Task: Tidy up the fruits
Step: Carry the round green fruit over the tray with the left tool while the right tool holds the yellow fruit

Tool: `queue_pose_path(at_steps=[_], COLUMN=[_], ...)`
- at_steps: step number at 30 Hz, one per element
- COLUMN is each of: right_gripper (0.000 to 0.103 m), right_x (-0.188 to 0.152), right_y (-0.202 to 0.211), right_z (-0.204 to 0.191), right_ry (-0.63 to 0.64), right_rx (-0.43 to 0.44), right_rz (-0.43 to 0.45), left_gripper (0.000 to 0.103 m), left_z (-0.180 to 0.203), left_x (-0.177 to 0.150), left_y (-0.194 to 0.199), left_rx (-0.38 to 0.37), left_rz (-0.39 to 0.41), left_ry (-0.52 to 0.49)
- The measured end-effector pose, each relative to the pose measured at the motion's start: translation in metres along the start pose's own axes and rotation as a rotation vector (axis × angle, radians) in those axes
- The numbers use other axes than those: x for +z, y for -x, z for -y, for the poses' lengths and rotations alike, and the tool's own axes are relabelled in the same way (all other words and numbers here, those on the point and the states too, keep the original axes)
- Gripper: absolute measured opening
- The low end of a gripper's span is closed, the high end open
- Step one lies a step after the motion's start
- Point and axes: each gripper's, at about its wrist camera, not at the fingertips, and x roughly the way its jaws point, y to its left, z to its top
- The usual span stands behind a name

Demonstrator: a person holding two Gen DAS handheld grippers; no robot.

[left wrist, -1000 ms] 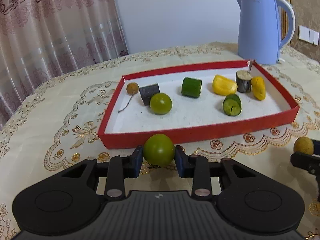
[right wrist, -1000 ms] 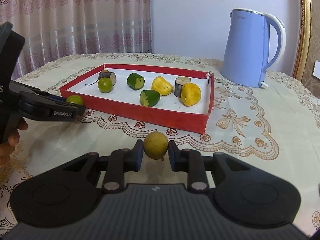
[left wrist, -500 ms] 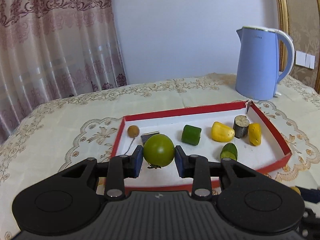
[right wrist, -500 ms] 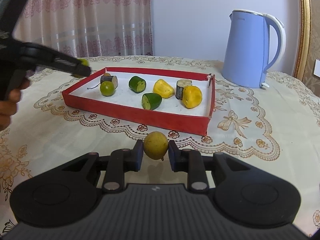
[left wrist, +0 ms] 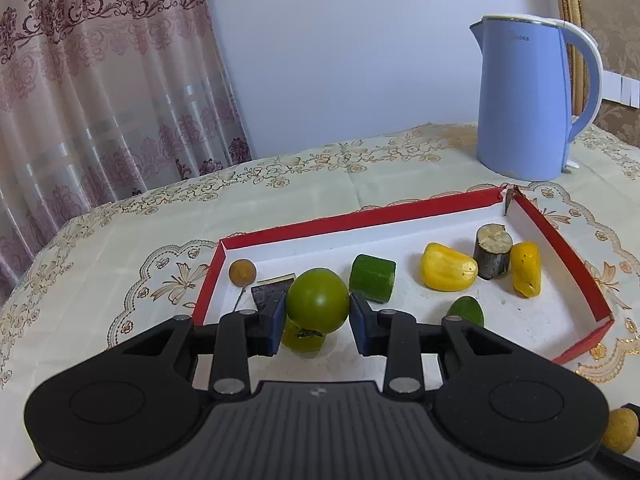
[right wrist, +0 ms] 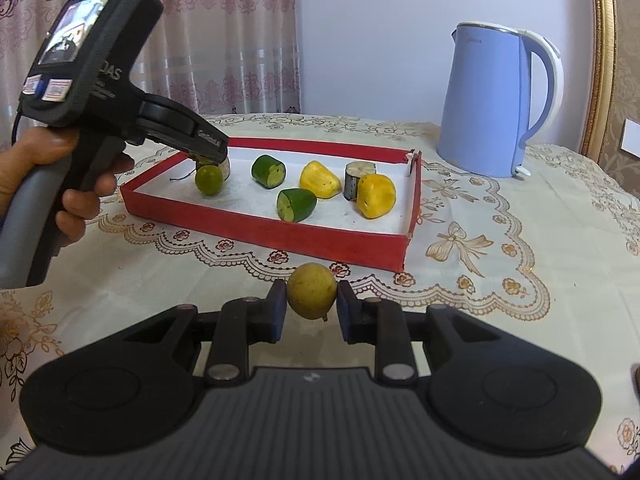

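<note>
The left tongs [left wrist: 318, 314] grip a green round fruit [left wrist: 317, 300] above the near-left part of the red tray [left wrist: 568, 248], directly over a second green fruit [right wrist: 208, 179] lying inside. The right tongs [right wrist: 311, 308] clamp a yellow-brown fruit [right wrist: 311, 290] over the tabletop [right wrist: 500, 248], just short of the tray's near wall. Toward 1 o'clock in the tray lie cucumber pieces [left wrist: 372, 278] and yellow chunks [left wrist: 448, 267] (bare floor between them). A blue kettle [right wrist: 496, 100] stands beyond at 2 o'clock.
</note>
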Motion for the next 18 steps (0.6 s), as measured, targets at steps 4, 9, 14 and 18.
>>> queue_pose_path(at_steps=[4, 9, 14, 18], right_gripper=[0.025, 0.025, 0.025, 0.025], right_x=[0.0, 0.0, 0.0, 0.0], right_y=[0.0, 0.001, 0.001, 0.001], right_z=[0.0, 0.0, 0.0, -0.001], right_ry=[0.001, 0.001, 0.002, 0.004], right_rx=[0.0, 0.0, 0.001, 0.001], right_rz=[0.0, 0.002, -0.001, -0.001], left_gripper=[0.033, 0.033, 0.033, 0.033], left_z=[0.001, 0.001, 0.002, 0.001], left_x=[0.001, 0.001, 0.002, 0.004], left_y=[-0.004, -0.01, -0.014, -0.018], left_rx=[0.002, 0.009, 0.016, 0.021], left_rz=[-0.005, -0.017, -0.023, -0.028], left_ry=[-0.004, -0.003, -0.004, -0.001])
